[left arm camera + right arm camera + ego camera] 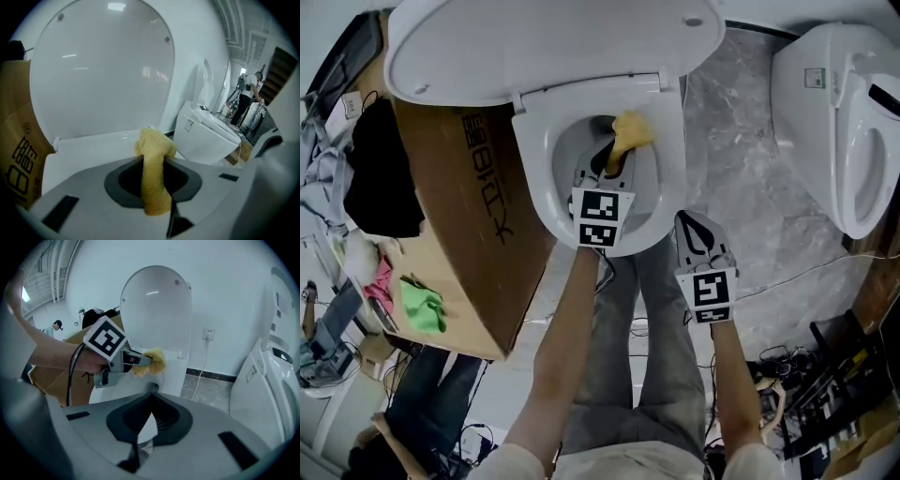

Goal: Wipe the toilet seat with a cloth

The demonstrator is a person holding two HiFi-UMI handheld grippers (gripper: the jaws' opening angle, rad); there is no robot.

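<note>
A white toilet stands with its lid (553, 37) raised, and the seat (667, 178) rings the bowl. My left gripper (614, 157) reaches over the bowl, shut on a yellow cloth (633, 131). The cloth bunches at the back of the seat, near the hinge. In the left gripper view the cloth (152, 154) runs up between the jaws, its wad against the seat's back part (93, 147). My right gripper (686, 223) hangs beside the seat's front right edge, jaws together and holding nothing. The right gripper view shows the left gripper (140, 361) and the cloth (153, 363) over the seat.
A large cardboard box (459, 206) stands tight against the toilet's left side, with a green rag (422, 305) and clutter beyond it. A second white toilet (844, 122) stands at the right across grey marble floor (741, 150). Cables lie on the floor near my legs.
</note>
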